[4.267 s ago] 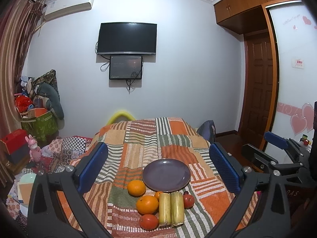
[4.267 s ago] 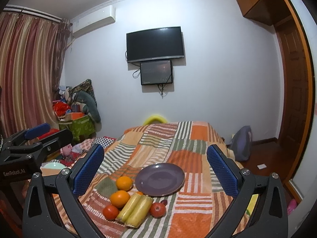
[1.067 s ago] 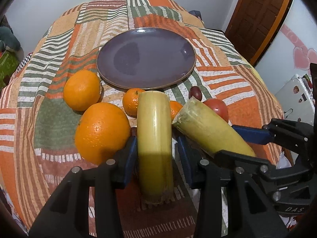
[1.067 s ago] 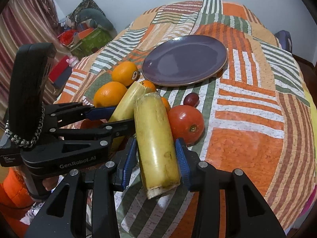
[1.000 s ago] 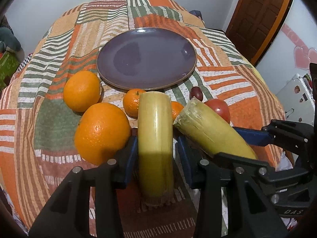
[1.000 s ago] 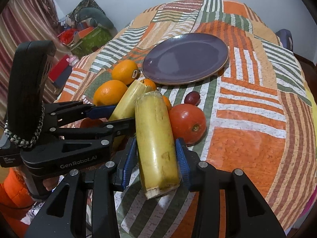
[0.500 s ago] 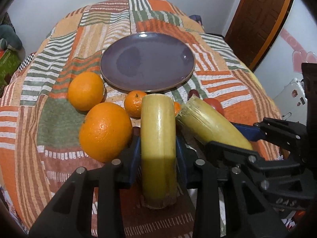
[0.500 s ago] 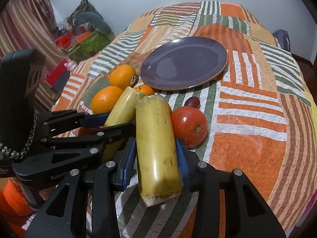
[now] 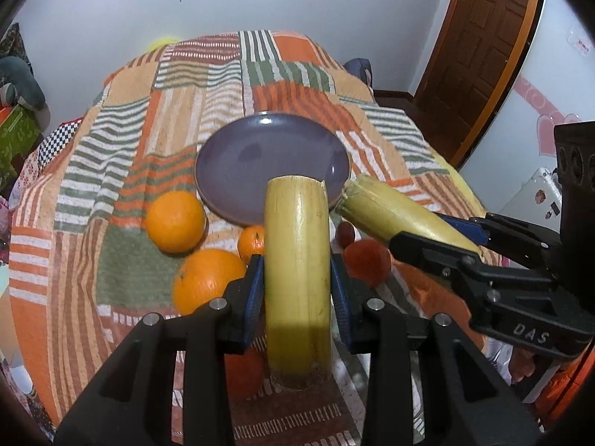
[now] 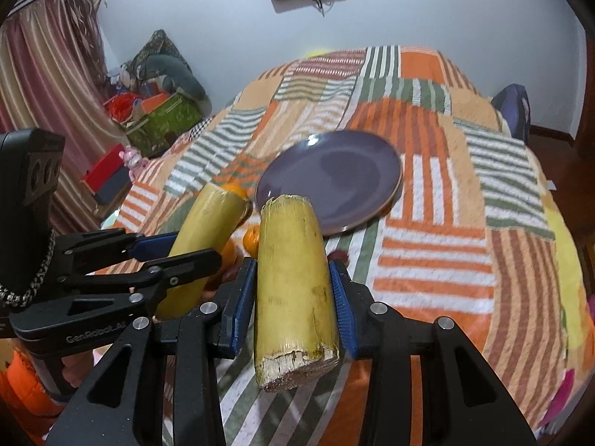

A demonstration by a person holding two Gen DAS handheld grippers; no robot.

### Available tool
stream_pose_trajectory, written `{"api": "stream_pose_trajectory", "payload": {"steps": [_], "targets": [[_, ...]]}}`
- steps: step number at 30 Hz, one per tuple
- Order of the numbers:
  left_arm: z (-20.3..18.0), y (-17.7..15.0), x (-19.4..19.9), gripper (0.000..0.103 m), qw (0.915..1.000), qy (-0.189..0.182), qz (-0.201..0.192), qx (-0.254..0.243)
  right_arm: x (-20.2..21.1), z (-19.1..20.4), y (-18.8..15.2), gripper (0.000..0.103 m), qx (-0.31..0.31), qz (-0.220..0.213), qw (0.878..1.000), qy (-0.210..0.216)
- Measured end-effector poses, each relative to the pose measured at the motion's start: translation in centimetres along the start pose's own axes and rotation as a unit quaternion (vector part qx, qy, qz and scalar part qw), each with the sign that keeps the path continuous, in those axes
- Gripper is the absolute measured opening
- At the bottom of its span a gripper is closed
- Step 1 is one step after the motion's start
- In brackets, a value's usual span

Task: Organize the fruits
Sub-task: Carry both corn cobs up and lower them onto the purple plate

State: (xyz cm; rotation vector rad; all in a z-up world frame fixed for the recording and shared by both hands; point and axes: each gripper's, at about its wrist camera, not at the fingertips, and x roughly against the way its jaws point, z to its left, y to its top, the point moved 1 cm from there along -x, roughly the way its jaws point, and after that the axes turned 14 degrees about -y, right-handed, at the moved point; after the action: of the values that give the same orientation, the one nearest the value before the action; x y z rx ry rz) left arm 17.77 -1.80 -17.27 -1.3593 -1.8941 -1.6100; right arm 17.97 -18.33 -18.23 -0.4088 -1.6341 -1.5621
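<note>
Two yellow cane segments are held up off the patchwork bedspread. My left gripper [image 9: 297,290] is shut on one cane segment [image 9: 297,260], its blue pads pressing both sides. My right gripper [image 10: 293,290] is shut on the other cane segment [image 10: 290,278], also seen at right [image 9: 394,215]. The purple plate [image 9: 238,160] lies bare just beyond both tips. Below them lie two oranges [image 9: 174,221] [image 9: 206,278], a small mandarin [image 9: 251,241], a red tomato [image 9: 366,262] and a dark small fruit [image 9: 346,232]. In the right wrist view the left gripper [image 10: 163,252] holds its segment [image 10: 208,238] alongside.
Another red fruit [image 9: 241,371] sits partly hidden under the left gripper. The bedspread [image 10: 465,223] drops off at its right and left edges. Boxes and clutter [image 10: 160,111] stand by the curtain at left; a wooden door [image 9: 476,55] is at right.
Both grippers have risen with their cane segments, lifting them off the bedspread. The segments' tips now stand in front of the plate's near rim, and the fruits lie lower beneath them.
</note>
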Motion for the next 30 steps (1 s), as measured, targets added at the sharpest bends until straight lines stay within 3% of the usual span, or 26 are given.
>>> {"api": "stream_pose_trajectory", "payload": {"steps": [18, 30], "targets": [[0.9, 6.1, 1.5, 0.035, 0.9980, 0.024, -0.056, -0.017, -0.1, -1.3, 5.4, 0.036, 0.008, -0.070, 0.997, -0.023], [2.6, 9.6, -1.8, 0.035, 0.9979, 0.038, -0.047, -0.024, -3.5, -2.6, 7.9, 0.036, 0.004, -0.072, 0.997, -0.033]]}}
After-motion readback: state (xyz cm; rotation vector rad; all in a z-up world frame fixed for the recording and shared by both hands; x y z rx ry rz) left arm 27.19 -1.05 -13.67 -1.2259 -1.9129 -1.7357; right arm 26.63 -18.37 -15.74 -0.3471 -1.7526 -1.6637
